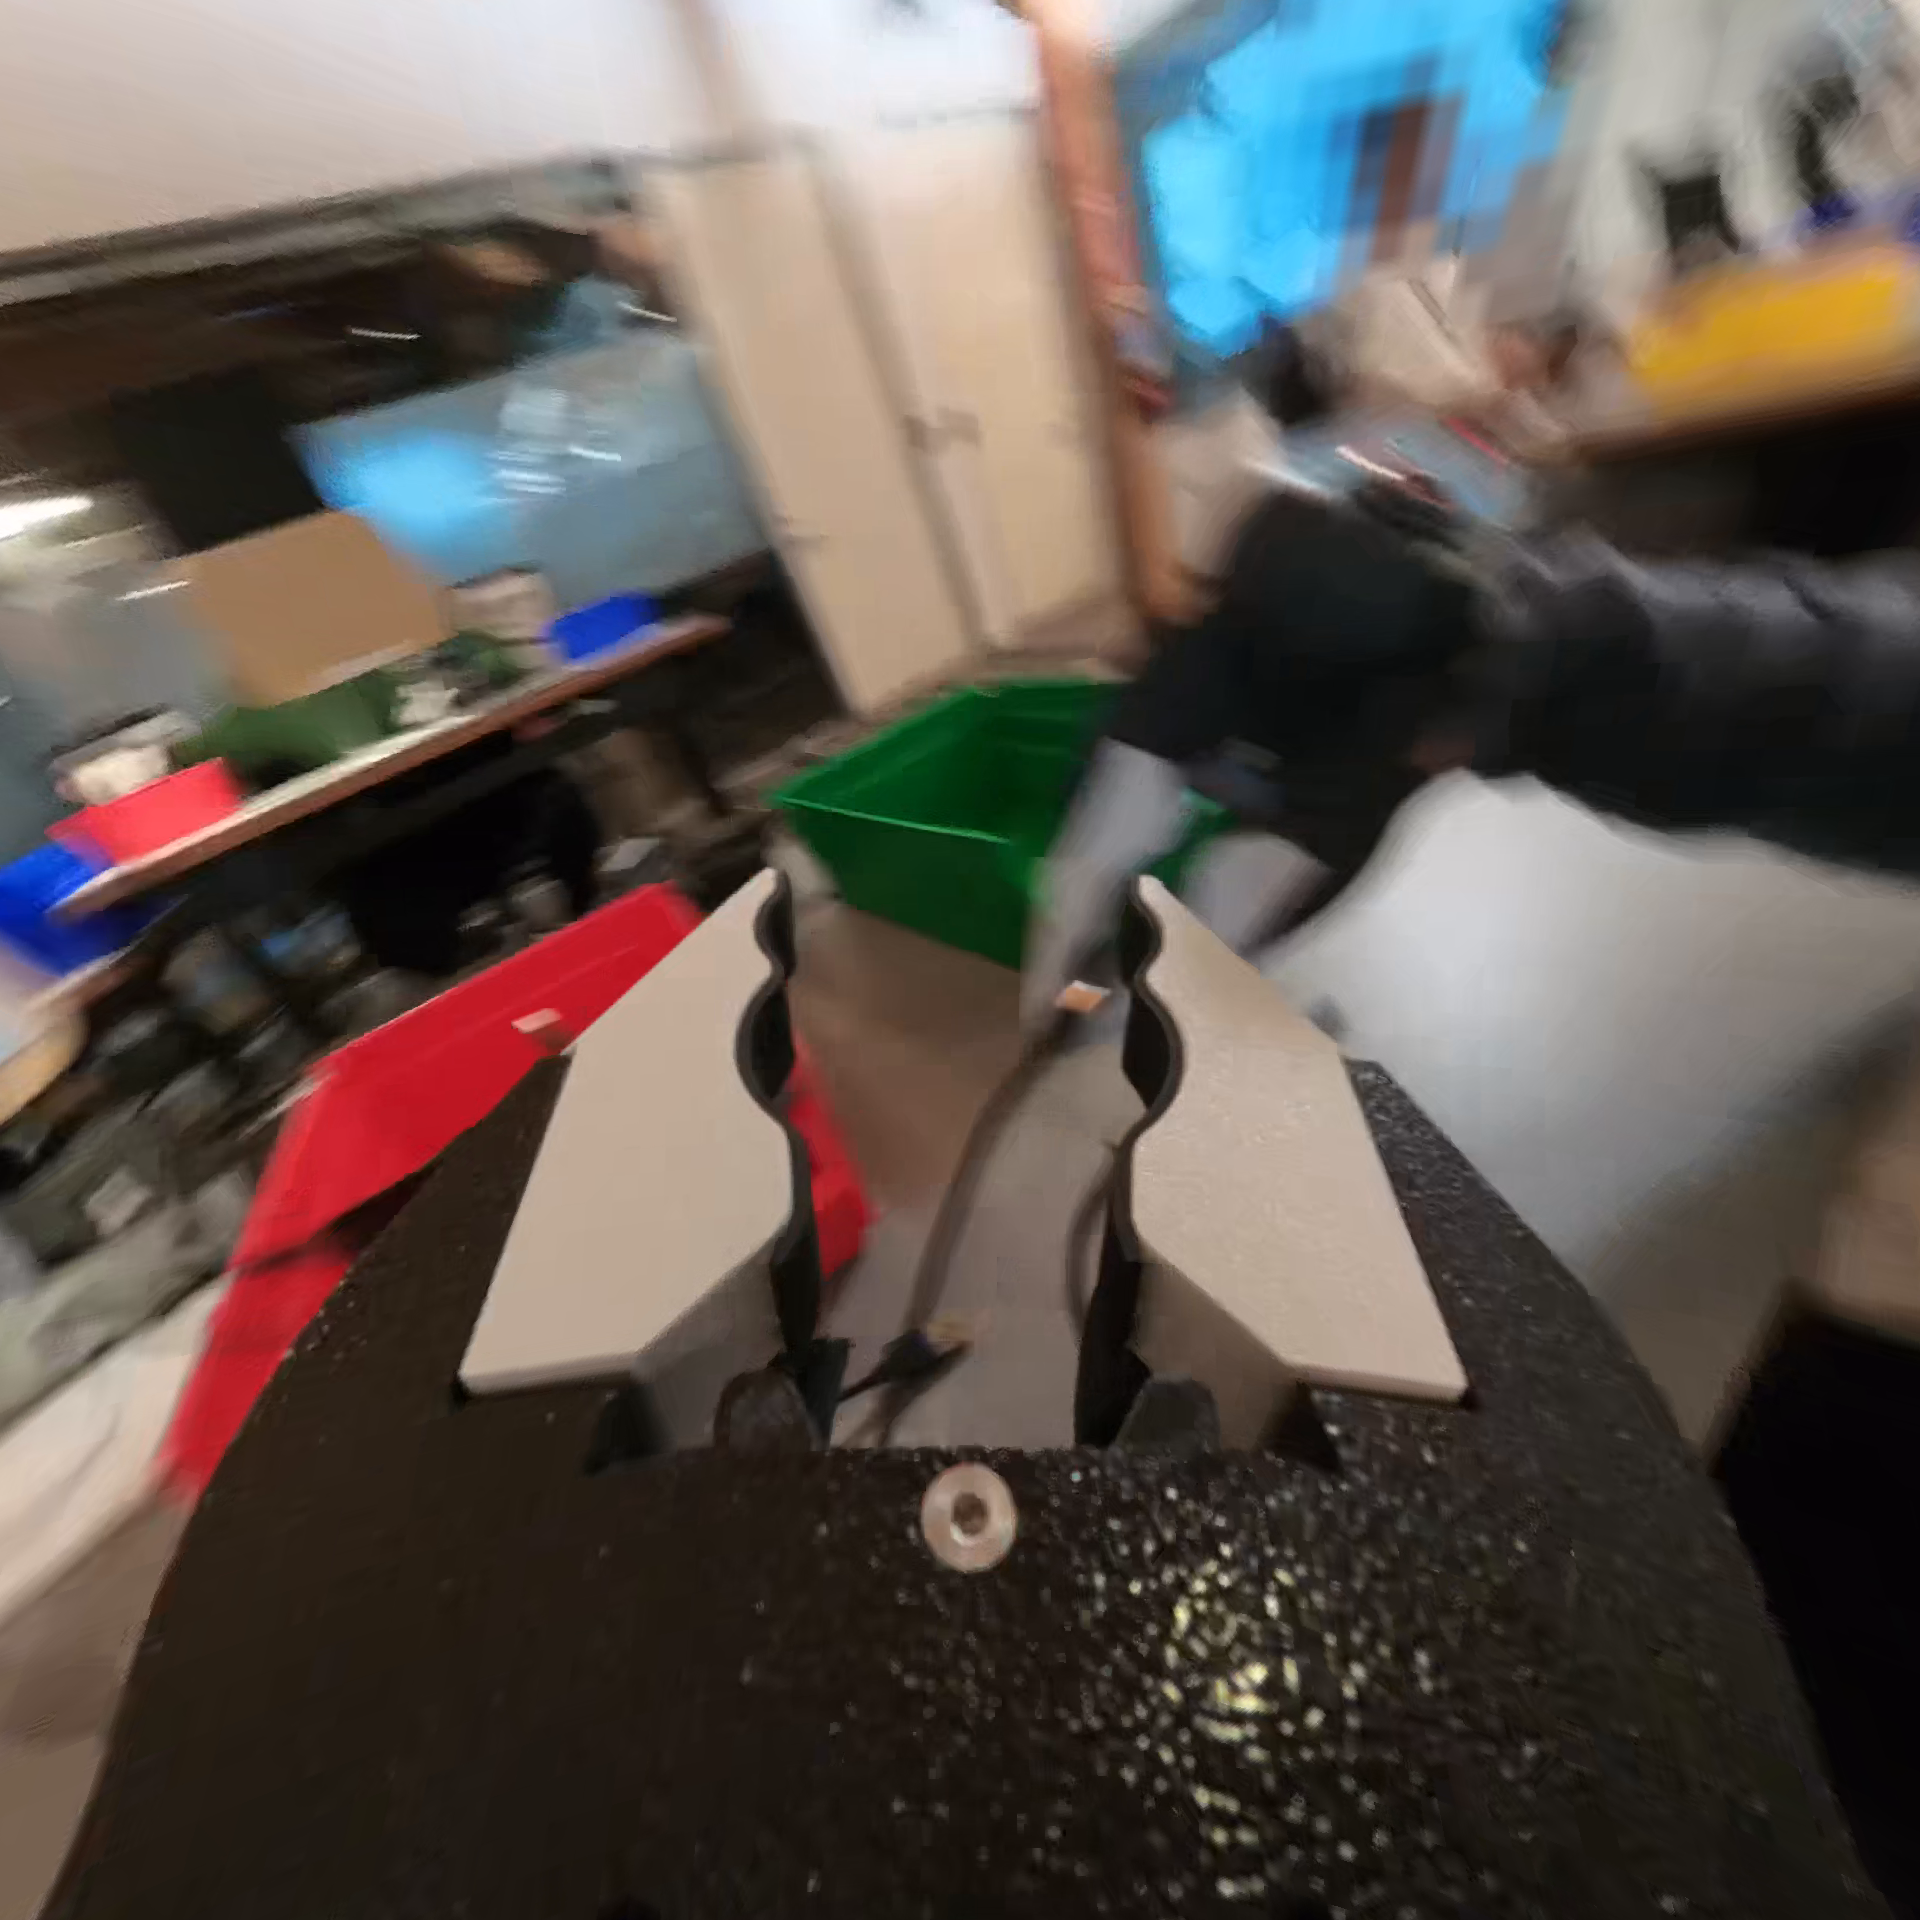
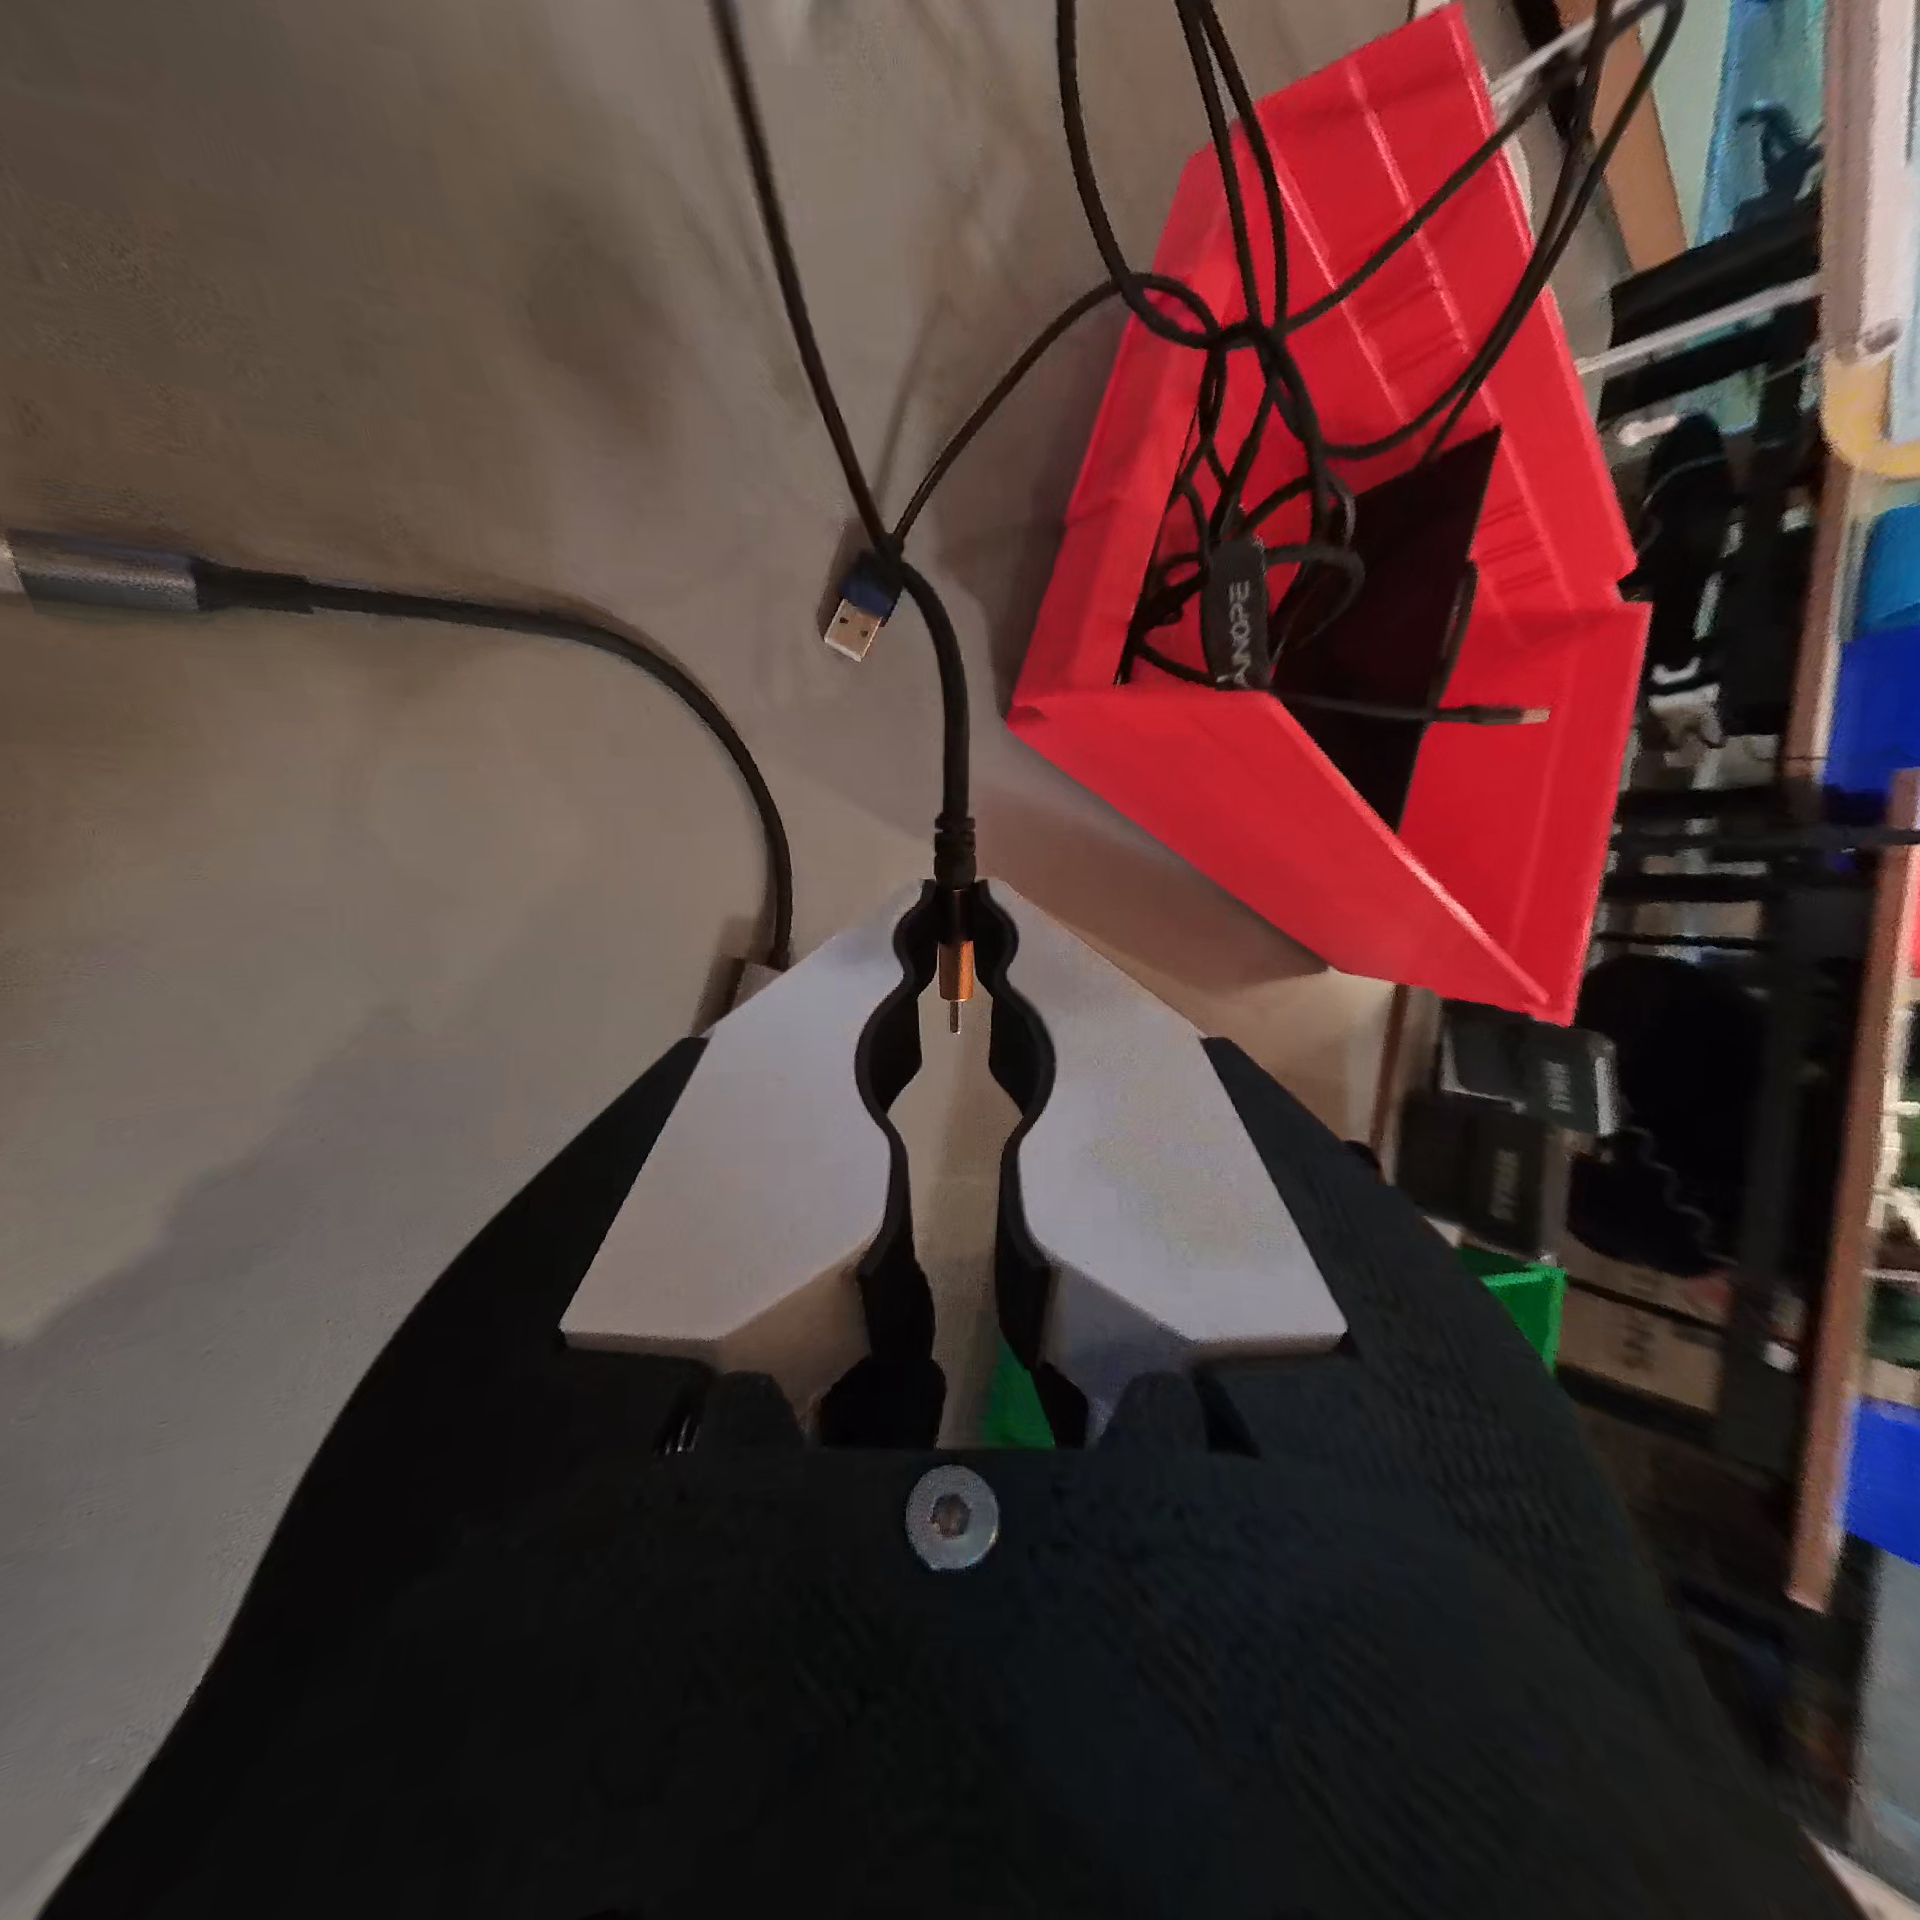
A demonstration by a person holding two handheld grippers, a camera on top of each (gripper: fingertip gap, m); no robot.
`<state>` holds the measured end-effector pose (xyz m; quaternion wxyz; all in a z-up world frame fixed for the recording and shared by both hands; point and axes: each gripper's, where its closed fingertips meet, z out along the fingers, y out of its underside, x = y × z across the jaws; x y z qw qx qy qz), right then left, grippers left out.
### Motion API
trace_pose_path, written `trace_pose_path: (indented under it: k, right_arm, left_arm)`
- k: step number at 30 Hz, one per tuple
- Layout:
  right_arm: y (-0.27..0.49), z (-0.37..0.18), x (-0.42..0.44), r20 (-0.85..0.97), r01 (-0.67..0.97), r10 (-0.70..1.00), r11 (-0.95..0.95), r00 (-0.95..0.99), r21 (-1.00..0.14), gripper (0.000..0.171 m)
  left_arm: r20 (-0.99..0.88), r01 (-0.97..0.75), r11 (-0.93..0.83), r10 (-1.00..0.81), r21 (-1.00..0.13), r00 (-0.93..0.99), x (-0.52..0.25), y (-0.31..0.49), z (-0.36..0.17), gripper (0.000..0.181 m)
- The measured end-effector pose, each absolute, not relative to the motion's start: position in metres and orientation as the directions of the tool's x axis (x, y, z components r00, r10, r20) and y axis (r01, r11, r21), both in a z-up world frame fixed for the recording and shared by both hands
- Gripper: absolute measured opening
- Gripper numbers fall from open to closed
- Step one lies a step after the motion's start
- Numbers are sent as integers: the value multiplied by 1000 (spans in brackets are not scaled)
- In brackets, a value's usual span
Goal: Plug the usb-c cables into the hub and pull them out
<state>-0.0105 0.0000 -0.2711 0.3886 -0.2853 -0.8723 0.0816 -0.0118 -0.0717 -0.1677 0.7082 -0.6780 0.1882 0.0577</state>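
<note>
Right gripper (image 2: 954, 920) is pinching the copper-sleeved usb-c plug of a black braided cable (image 2: 956, 961) at its fingertips — just left of the red plastic bin (image 2: 1247, 821). Left gripper (image 1: 961, 914) is gaping wide, gripping nothing — view blurred.

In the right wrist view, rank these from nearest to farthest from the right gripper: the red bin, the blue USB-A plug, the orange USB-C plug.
1. orange USB-C plug: pinched at the tips of the right gripper.
2. blue USB-A plug: lying loose on the table, ahead, slightly left.
3. red bin: ahead to the right, holding tangled cables.
</note>
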Motion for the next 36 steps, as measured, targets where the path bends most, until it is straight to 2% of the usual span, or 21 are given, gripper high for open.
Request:
trace_pose_path:
  k: [4,7,10,11,17,21,22,24,27,34,36]
  right_arm:
    - [-14,-258,-12,672,372,514,856,-534,-360,4]
    - [-19,-249,-9,693,330,491,871,-528,-365,4]
    - [-22,-250,-4,688,316,485,874,-540,-368,5]
    - [-22,-250,-3,688,313,487,873,-538,-373,5]
    - [-21,-249,0,698,305,488,873,-524,-381,5]
    - [-15,-236,4,726,282,502,865,-470,-415,4]
    - [-14,-233,6,731,269,506,863,-458,-429,4]
    - [-14,-230,8,722,249,528,849,-448,-466,4]
    - [-11,-231,7,703,265,572,820,-422,-508,5]
    - [4,-243,2,795,381,472,864,-380,-331,10]
    - [7,-246,3,803,412,458,862,-381,-297,6]
  left_arm:
    - [-525,-573,-173,-258,-801,811,5,-38,-225,52]
    - [-463,-547,-255,-323,-797,825,6,-28,-247,32]
    - [-441,-522,-246,-316,-817,840,4,-25,-244,8]
    - [-446,-529,-244,-325,-813,834,4,-25,-244,5]
    - [-489,-576,-236,-340,-782,803,9,-22,-243,5]
    - [-434,-529,-307,-328,-791,839,-5,-23,-249,27]
    - [-397,-502,-321,-340,-803,852,-6,-26,-251,26]
    - [-311,-433,-297,-381,-851,871,-1,-28,-246,0]
    - [-184,-336,-325,-418,-884,890,3,-31,-242,0]
    - [-204,-357,-479,-342,-802,917,-1,-22,-257,0]
    - [-207,-366,-493,-348,-789,914,3,-21,-258,0]
